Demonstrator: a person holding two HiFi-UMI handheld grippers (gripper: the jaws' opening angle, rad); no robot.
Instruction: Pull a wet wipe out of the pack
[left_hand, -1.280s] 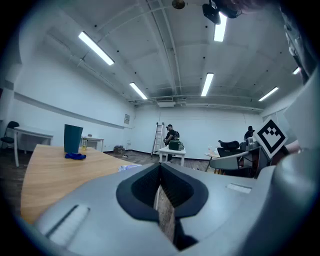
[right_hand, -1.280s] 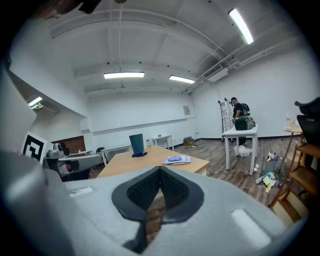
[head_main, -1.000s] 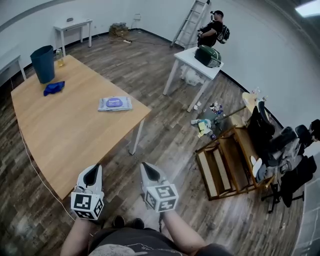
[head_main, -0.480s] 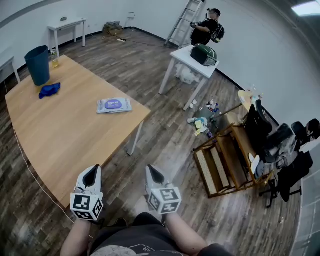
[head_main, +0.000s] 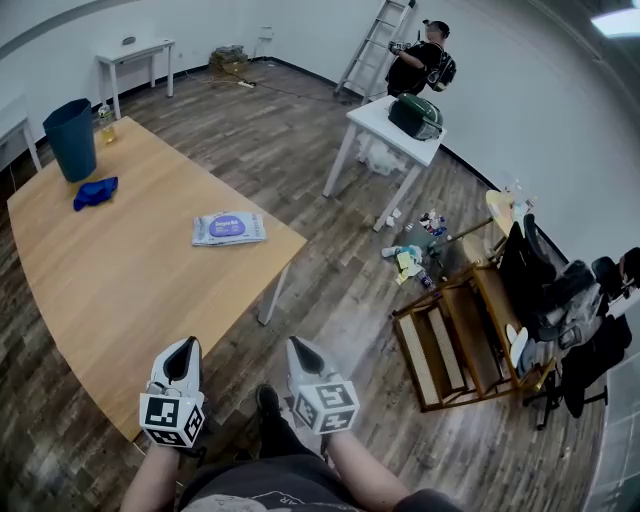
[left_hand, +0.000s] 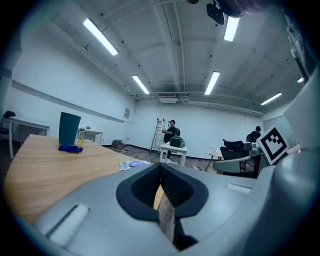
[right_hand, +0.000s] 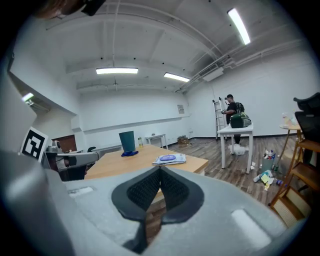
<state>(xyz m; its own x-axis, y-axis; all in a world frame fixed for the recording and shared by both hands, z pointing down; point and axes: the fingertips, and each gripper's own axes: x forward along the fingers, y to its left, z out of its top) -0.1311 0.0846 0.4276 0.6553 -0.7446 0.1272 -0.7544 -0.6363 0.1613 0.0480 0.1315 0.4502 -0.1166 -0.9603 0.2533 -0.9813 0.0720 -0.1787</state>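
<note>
Left gripper (head_main: 183, 355): jaws together with nothing between them, held low at the bottom left of the head view, pointing ahead over the near table edge.
Right gripper (head_main: 303, 355): jaws also closed on nothing, just right of the left one, over the floor (head_main: 330, 250) beside the table corner.
Why held so: both look carried in a ready pose, side by side and unused; judging by the gap to the pack, this is the walk-up and not yet a reach.
Wet wipe pack (head_main: 229, 228): lies flat near the table's right edge, above the grippers in the frame and well apart from both; its lid looks shut and no wipe shows.
Likely plan: one gripper to pin the pack, the other to pull the wipe, which would explain bringing both forward together.
Table (head_main: 110, 270): pale wood, mostly bare, filling the left of the head view.
Far end of table: blue bin (head_main: 71, 138), a blue cloth (head_main: 94, 192) just below it, a small bottle (head_main: 104, 122) beside it.
Room: dark plank floor, white walls, strip lights overhead.
Upper right: white side table (head_main: 372, 118) bearing a green bag (head_main: 415, 115), with a person (head_main: 415, 65) and a ladder (head_main: 370, 45) behind it.
Right side: wooden rack (head_main: 465, 335) and scattered litter (head_main: 412, 250) on the floor.
</note>
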